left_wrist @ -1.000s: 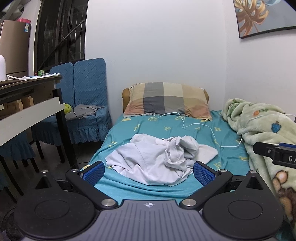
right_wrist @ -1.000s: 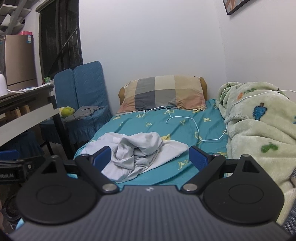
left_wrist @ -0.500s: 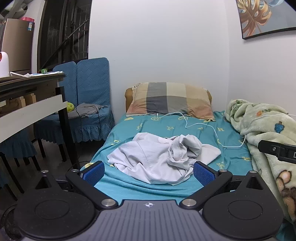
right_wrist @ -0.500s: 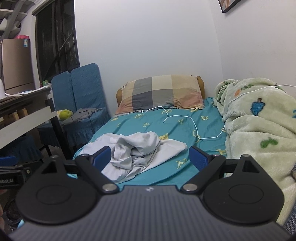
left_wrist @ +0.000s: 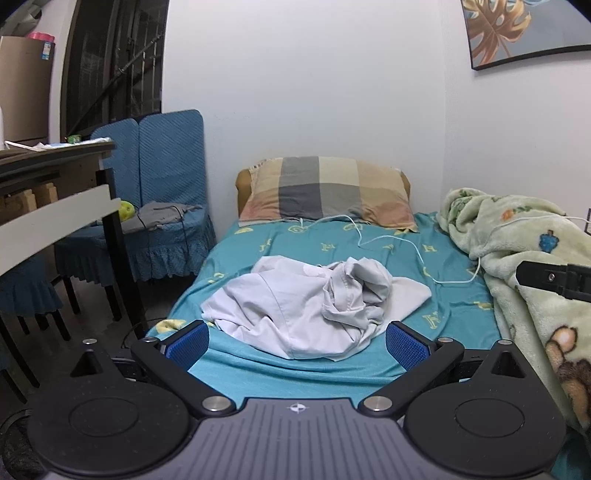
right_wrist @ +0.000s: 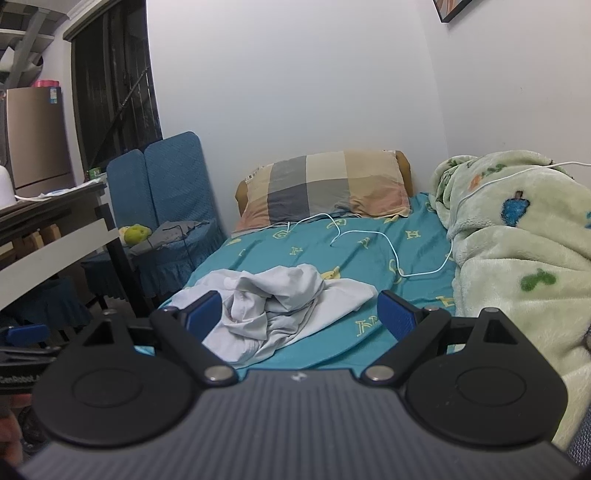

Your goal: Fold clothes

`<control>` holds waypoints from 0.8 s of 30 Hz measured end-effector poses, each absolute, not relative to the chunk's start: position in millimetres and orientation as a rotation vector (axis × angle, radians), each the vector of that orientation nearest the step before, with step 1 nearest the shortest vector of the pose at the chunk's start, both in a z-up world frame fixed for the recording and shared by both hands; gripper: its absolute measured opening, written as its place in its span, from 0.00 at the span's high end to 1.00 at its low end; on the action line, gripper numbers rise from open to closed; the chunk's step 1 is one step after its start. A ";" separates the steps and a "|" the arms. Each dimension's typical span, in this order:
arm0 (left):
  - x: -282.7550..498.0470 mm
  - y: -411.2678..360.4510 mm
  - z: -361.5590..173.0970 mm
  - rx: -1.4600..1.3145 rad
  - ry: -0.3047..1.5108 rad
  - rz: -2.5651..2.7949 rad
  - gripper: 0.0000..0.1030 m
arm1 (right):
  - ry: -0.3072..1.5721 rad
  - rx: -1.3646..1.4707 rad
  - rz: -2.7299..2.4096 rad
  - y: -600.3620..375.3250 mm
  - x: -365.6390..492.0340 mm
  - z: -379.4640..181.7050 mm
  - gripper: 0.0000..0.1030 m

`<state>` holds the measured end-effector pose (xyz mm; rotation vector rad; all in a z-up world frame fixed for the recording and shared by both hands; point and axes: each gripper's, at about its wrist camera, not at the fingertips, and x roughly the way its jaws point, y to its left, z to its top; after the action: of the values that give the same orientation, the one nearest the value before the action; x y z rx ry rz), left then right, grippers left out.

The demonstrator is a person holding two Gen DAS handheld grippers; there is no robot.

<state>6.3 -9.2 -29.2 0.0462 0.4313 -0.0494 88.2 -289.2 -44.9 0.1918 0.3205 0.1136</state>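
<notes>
Leaf picture [left_wrist: 524, 31] shows whole only in the left wrist view. Crumpled white garment [left_wrist: 310, 306] lies mid-bed [left_wrist: 436, 314], bare sheet toward 12 o'clock. Left hand-held gripper [left_wrist: 295, 341] and right hand-held gripper [right_wrist: 301, 312] hover spread, empty.

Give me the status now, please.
Left gripper and right gripper open, empty. White garment crumpled on bed, untouched. White cable beyond it, not blocking.

The bedsheet [right_wrist: 369, 258] bears scattered yellow letters, "H" and "A"; other labels blur.
</notes>
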 end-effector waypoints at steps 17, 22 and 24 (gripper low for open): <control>211.4 -85.8 -84.8 0.234 0.476 -0.163 0.11 | 0.388 0.290 0.034 -316.6 103.4 -62.9 0.10; 270.5 -120.0 -125.6 0.357 0.465 -0.181 0.17 | 0.403 0.301 0.037 -319.7 118.6 -77.6 0.10; 288.0 -131.7 -137.4 0.408 0.453 -0.184 0.23 | 0.420 0.309 0.032 -322.5 126.2 -85.1 0.10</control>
<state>288.0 -131.7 -137.4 0.4084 0.4528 -0.1836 126.2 -322.5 -85.1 0.3089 0.4198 0.0323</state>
